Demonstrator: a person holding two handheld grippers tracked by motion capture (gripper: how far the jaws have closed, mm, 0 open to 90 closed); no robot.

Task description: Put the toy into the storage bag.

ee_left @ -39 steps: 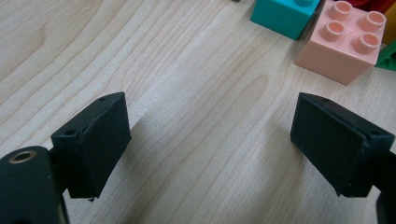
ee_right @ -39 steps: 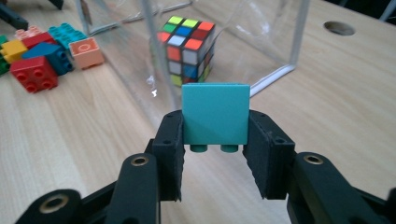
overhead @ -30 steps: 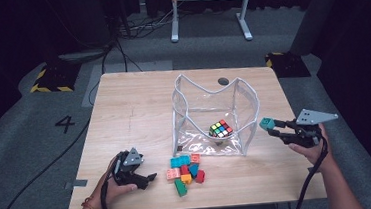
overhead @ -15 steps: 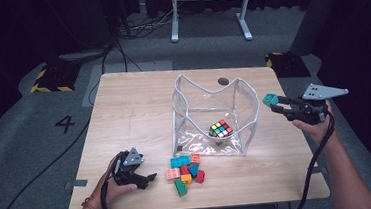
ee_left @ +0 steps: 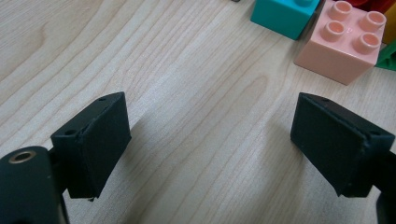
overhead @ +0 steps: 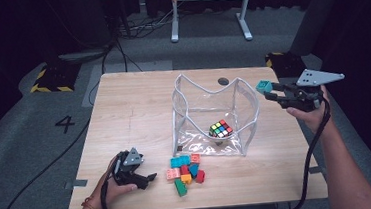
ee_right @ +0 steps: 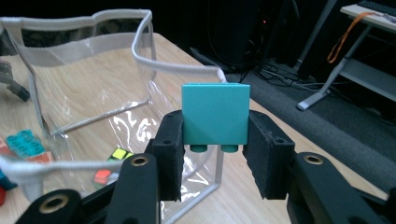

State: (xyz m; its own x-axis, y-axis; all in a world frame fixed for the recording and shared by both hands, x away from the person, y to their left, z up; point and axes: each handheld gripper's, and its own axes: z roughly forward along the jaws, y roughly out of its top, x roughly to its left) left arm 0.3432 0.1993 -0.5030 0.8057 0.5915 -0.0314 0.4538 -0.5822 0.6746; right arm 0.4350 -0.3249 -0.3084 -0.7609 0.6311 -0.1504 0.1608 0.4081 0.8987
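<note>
Your left gripper [overhead: 147, 179] rests at the table's [overhead: 134, 113] seven o'clock, jaws wide with nothing between them, just beside the loose blocks [overhead: 186, 170]. Farther off, at three o'clock from the clear pouch [overhead: 214, 114] holding the colour cube [overhead: 220, 129], your right gripper [overhead: 268, 91] clamps the teal block [overhead: 263, 86] above the pouch's rim.

Pouch [overhead: 214, 113] standing open near the middle of the counter [overhead: 134, 113], slightly right. Puzzle cube [overhead: 220, 129] lying inside it, on its floor. Heap of bricks [overhead: 185, 170] lying just near of the pouch's near-left corner. Left gripper [overhead: 147, 179] resting on the counter at the near edge, left of the heap, jaws standing apart. Right gripper [overhead: 268, 92] hanging right of the pouch's rim, a brick [overhead: 263, 86] sitting between its jaws.
</note>
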